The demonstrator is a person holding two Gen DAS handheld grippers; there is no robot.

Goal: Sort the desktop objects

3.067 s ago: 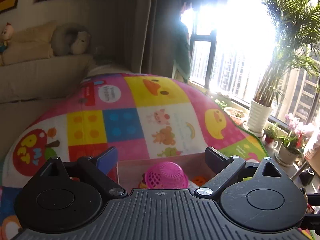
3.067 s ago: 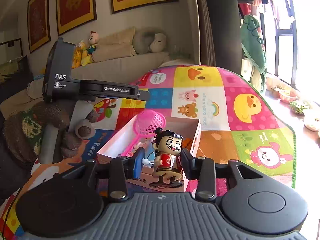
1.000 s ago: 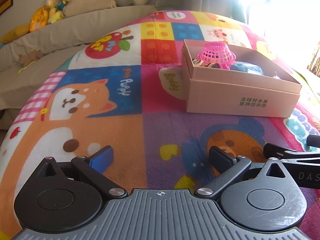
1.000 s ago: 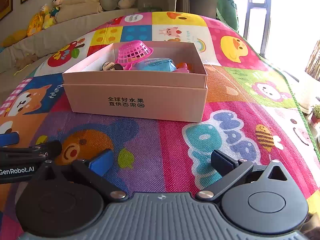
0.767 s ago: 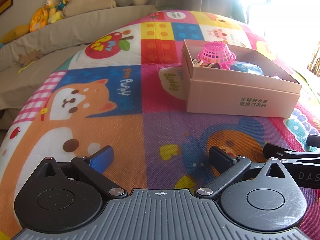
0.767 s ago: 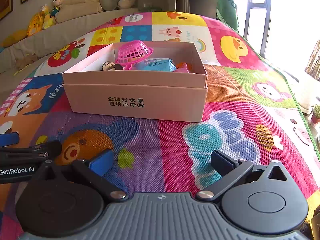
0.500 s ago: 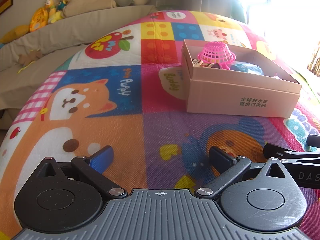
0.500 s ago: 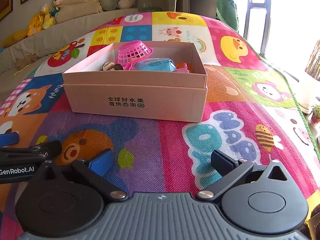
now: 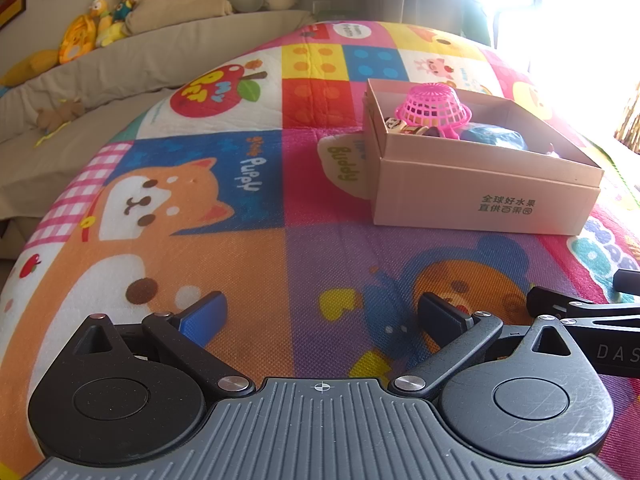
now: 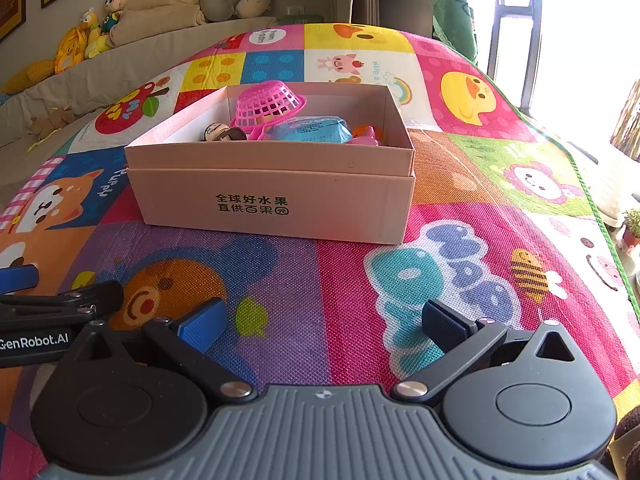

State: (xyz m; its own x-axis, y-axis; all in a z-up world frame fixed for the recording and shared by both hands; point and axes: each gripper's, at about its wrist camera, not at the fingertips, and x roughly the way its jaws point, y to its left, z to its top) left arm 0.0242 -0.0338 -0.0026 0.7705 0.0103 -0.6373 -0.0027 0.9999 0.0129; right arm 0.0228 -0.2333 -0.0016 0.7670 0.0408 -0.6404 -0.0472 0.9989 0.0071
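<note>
1. Play mat (image 10: 460,208): a patchwork cartoon sheet that carries the box; no loose object shows on it in either view, which suggests the sorting is complete or nearly so.
2. Cardboard box (image 10: 280,204): stands open-topped on the mat ahead of both claws, so items can be dropped in from above.
3. Left claw (image 9: 320,312) and right claw (image 10: 322,318): both spread wide and empty, low over the mat, side by side and short of the box.
4. Pink basket (image 10: 268,104): tilted inside the box, propped on the other contents.
5. Blue packet (image 10: 310,130): lies in the box beside the basket.
6. Figurine head (image 10: 222,133): just visible above the box's near wall.
</note>
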